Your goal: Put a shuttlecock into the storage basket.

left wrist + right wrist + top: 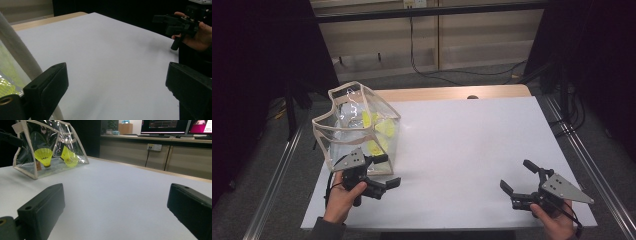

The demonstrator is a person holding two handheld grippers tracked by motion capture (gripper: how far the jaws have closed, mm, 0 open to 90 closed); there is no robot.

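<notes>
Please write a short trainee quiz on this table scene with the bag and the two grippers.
1. True or false: the left gripper holds the bag.
2. What lies inside the bag? A) yellow shuttlecocks B) red balls C) pens
3. Which gripper is nearer the bag?

Key:
1. False; its jaws are open, beside the bag's front corner.
2. A
3. The left; the right gripper is open at the far side of the table.
</notes>
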